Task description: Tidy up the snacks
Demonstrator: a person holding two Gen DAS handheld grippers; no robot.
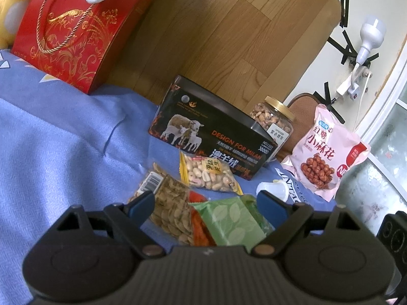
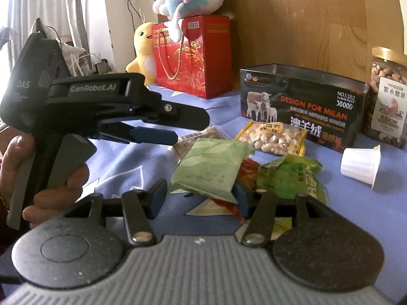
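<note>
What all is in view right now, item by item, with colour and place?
Open black tin box: one, mid-bed.
Gold-lidded clear nut jar: one, behind the box.
Pink snack bag: one, bed's edge.
Clear peanut packet: one, before the box.
Clear seed packet: one, near.
Pale green packet: one, between right jaws.
White jelly cup: one, on its side.
Red gift box: one, far.
Left gripper: open.
Right gripper: around green packet.

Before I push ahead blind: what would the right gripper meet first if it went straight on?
Probably the pale green snack packet, lying right ahead of the open right gripper on the blue sheet; depth is unclear.
</note>
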